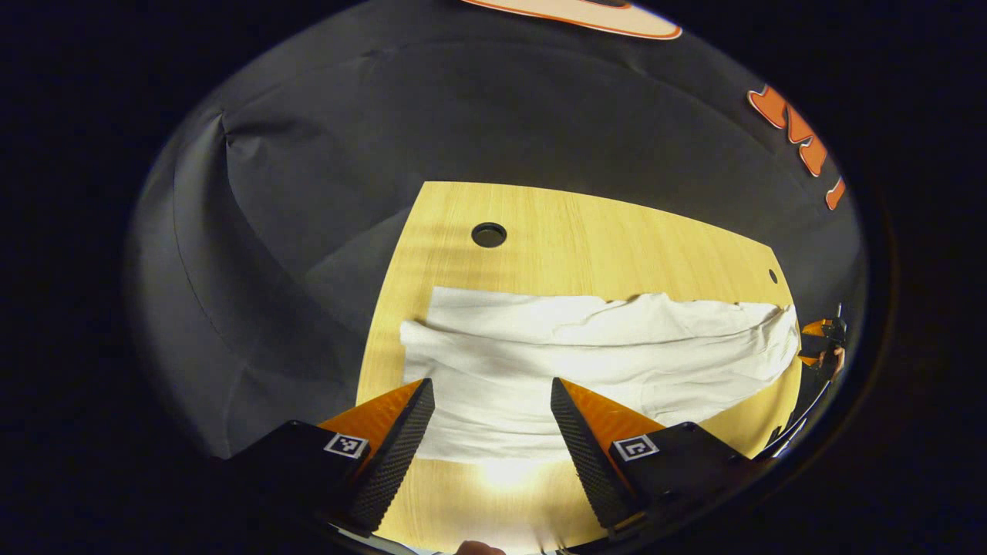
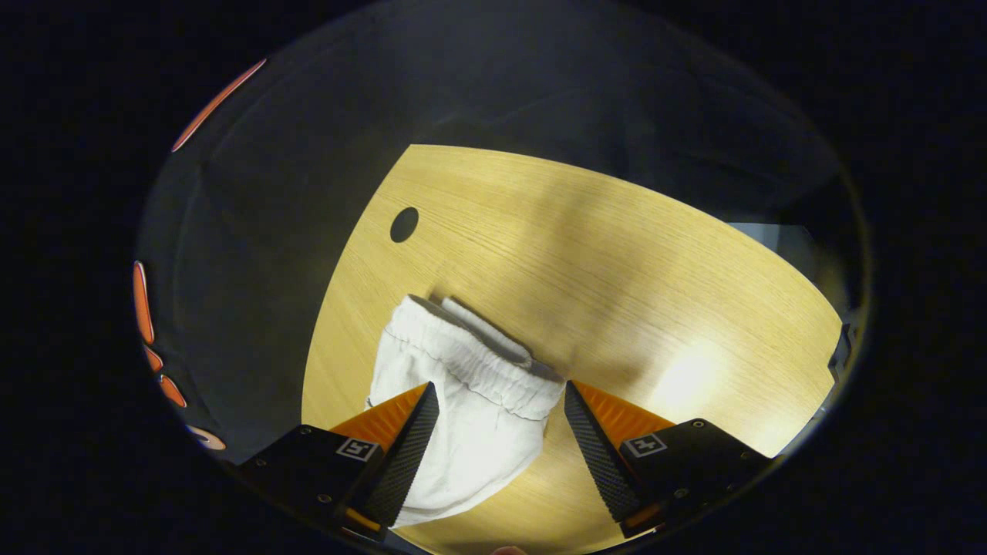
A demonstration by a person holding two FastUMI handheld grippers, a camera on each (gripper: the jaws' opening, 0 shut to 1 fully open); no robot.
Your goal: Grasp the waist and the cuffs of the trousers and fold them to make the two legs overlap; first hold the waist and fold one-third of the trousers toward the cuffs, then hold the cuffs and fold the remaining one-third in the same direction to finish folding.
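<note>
White cotton trousers [image 1: 594, 362] lie crosswise before your wide-open, empty left gripper [image 1: 492, 420], while their elastic waist [image 2: 470, 358] sits just ahead between your right gripper [image 2: 501, 424], equally open and empty.

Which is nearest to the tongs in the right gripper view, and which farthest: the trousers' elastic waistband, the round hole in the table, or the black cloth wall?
1. Elastic waistband of the white trousers, just ahead between the open right tongs.
2. Round hole in the table, farther off, up and left.
3. Black cloth wall, beyond the table's edge.
</note>
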